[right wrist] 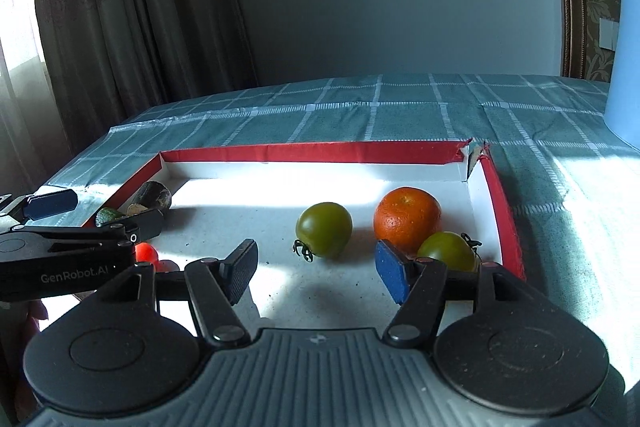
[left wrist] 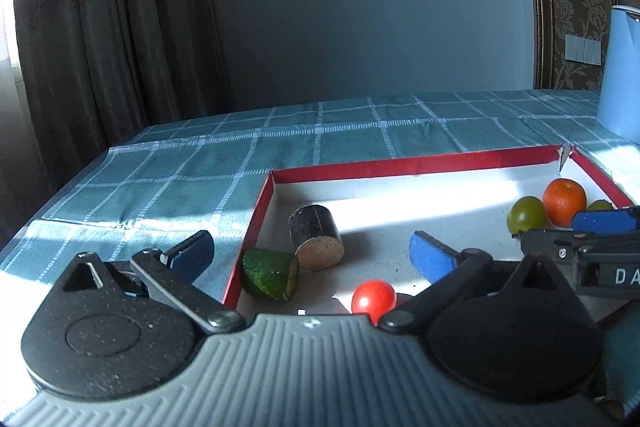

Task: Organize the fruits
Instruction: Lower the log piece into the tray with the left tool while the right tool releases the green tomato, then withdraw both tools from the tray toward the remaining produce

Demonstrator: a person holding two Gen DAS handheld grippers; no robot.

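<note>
A red-rimmed white tray [left wrist: 400, 167] [right wrist: 312, 150] lies on the checked tablecloth. In its left part lie a dark cylinder with a cork-like end [left wrist: 316, 237] [right wrist: 152, 195], a green cucumber piece [left wrist: 270, 274] [right wrist: 109, 215] and a red cherry tomato [left wrist: 373, 299] [right wrist: 145, 251]. In its right part sit an orange [left wrist: 565, 201] [right wrist: 407, 219] and two green tomatoes [right wrist: 324, 229] [right wrist: 448, 250]. My left gripper [left wrist: 312, 255] is open and empty, straddling the tray's left rim above the cylinder and cucumber. My right gripper [right wrist: 318, 273] is open and empty, just in front of the left green tomato [left wrist: 526, 214].
A light blue kettle [left wrist: 622, 75] [right wrist: 626, 59] stands on the table at the far right. Curtains hang at the left beyond the table edge. The tray's far right corner [right wrist: 474, 153] is torn. The checked tablecloth [left wrist: 280, 139] stretches behind the tray.
</note>
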